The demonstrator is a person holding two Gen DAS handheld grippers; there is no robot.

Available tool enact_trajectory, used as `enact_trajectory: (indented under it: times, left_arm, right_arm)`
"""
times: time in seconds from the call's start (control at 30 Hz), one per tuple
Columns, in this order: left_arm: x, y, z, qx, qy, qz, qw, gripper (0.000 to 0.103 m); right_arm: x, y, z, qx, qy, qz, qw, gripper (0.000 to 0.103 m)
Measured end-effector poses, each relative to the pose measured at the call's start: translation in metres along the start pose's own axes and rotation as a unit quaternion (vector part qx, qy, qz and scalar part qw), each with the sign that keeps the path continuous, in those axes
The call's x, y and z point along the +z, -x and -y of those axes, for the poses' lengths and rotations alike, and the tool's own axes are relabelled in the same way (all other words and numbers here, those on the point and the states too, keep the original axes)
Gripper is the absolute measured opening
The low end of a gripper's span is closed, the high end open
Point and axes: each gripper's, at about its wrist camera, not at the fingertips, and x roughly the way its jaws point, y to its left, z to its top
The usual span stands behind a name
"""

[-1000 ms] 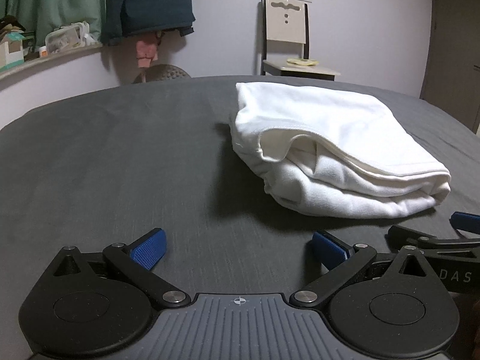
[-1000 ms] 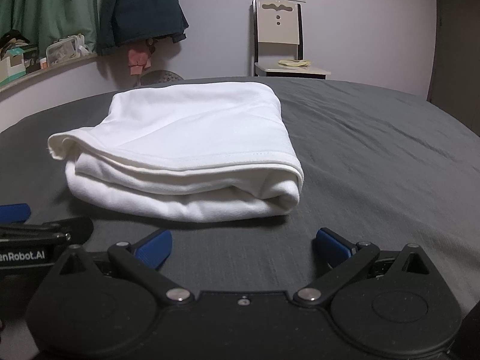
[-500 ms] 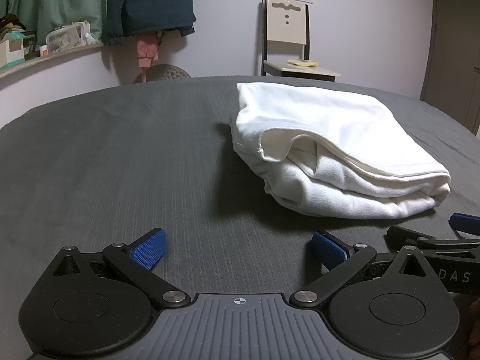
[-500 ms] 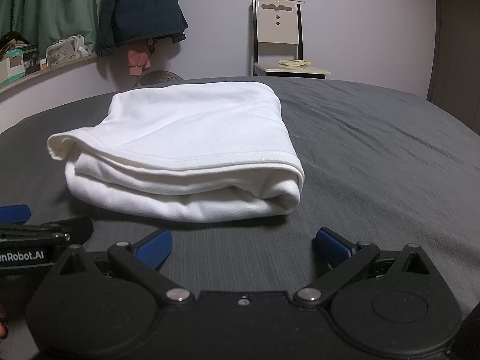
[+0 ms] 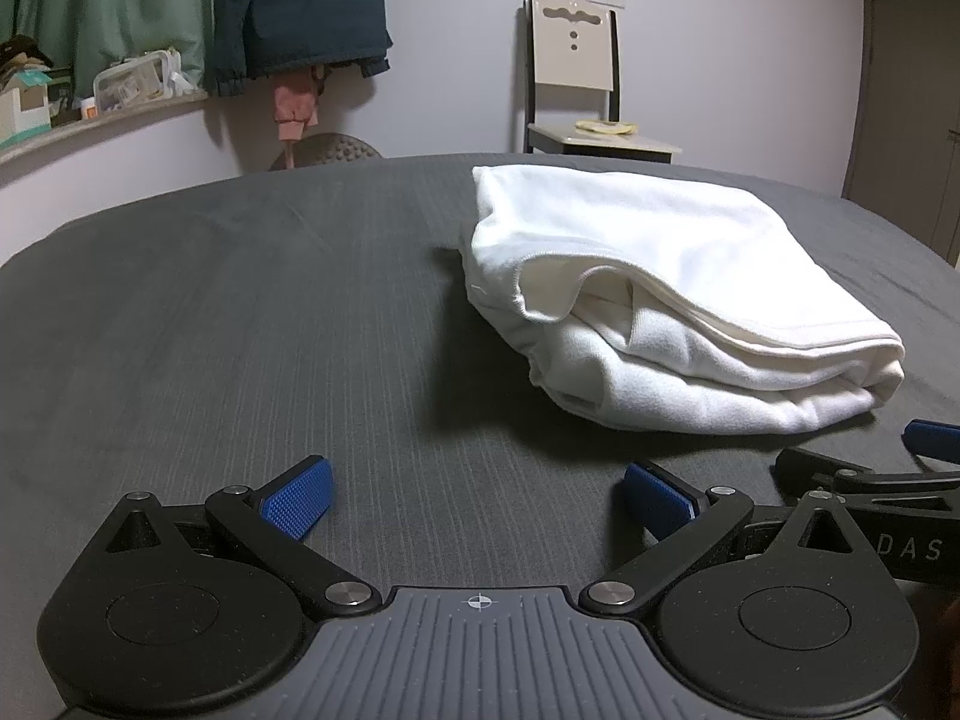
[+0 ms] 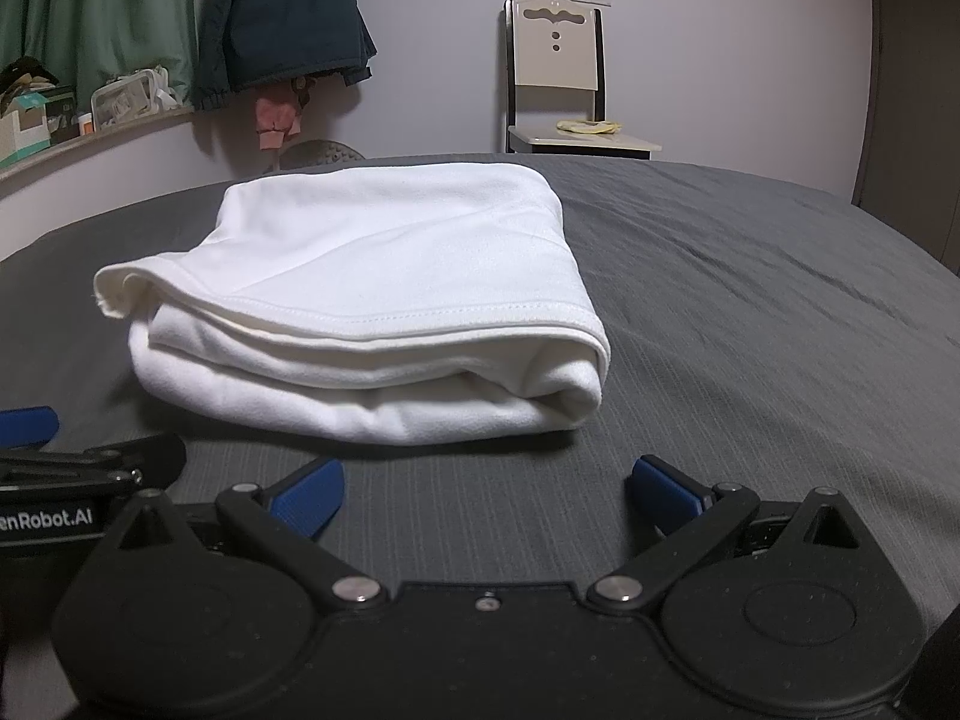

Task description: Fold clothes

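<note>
A white garment [image 5: 672,294] lies folded in a thick stack on the dark grey bed cover [image 5: 240,312], ahead and to the right in the left wrist view. From the right wrist camera the same folded garment [image 6: 372,300] sits ahead and slightly left. My left gripper [image 5: 477,495] is open, its blue pads wide apart above bare cover, short of the garment. My right gripper [image 6: 486,489] is open too, just in front of the stack's near edge and holding nothing. Each gripper's tip shows at the edge of the other's view.
A cream chair [image 5: 576,84] with a yellow cloth on its seat stands by the far wall. A dark jacket [image 5: 300,6] and green curtain hang at the back left above a cluttered shelf [image 5: 90,96]. A door [image 5: 912,96] is at the right.
</note>
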Motion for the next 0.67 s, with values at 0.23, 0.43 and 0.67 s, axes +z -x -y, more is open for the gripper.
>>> enact_trajectory:
  times: [0.23,0.43,0.67]
  left_arm:
    - [-0.0004,0.0003,-0.0005,0.0,0.0,0.0,1.0,0.103]
    - [-0.0007,0.0003,-0.0004,-0.001,0.001,0.0,1.0,0.103]
    - [-0.0002,-0.0009,0.0001,-0.001,0.002,0.001,1.0,0.103]
  right_arm:
    - [0.0,0.0002,-0.0004,0.0,0.0,0.0,1.0,0.103]
    - [0.0001,0.0002,-0.0003,0.0,0.0,0.0,1.0,0.103]
    - [0.0004,0.0002,-0.0005,-0.001,0.001,0.0,1.0,0.103]
